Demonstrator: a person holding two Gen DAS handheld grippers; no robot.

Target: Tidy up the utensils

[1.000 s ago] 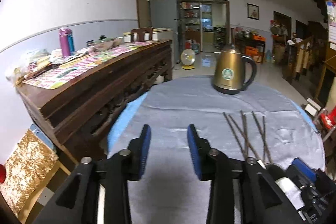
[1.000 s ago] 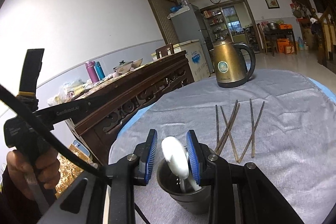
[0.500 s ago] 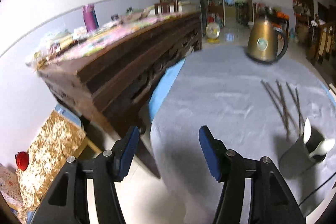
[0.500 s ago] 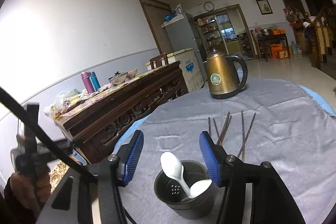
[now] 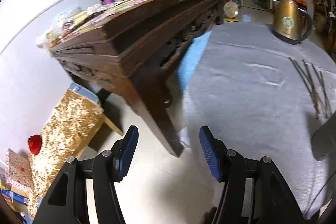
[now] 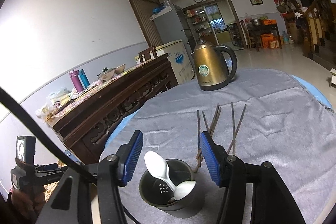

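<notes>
1. My right claw [image 6: 171, 157] stands about half open with nothing between its blue pads [image 6: 132, 155]; its jaws have just been opening, and the spoon sits free below them.
2. Right under that claw, at six o'clock in the right wrist view, is a dark metal cup [image 6: 168, 192] with a perforated bottom, standing upright on the surface [image 6: 273, 140].
3. A white spoon [image 6: 159, 169] leans in the cup, its bowl up toward eleven o'clock; a second white spoon end [image 6: 184, 190] rests against the cup's rim at four o'clock.
4. Just beyond the cup, toward one o'clock, six dark chopsticks [image 6: 216, 119] lie loose on the grey cloth, some crossing one another.
5. Farther out at twelve o'clock a brass-coloured kettle [image 6: 212, 66] stands near the far edge of the surface.
6. My left claw [image 5: 168, 154] is also about half open and holds nothing; its jaws have just been opening. It hangs over the floor off the surface's edge.
7. From it, the chopsticks [image 5: 313, 87] lie at two o'clock, the kettle [image 5: 289, 20] at one o'clock, and a dark wooden sideboard [image 5: 136, 43] runs toward eleven o'clock.
</notes>
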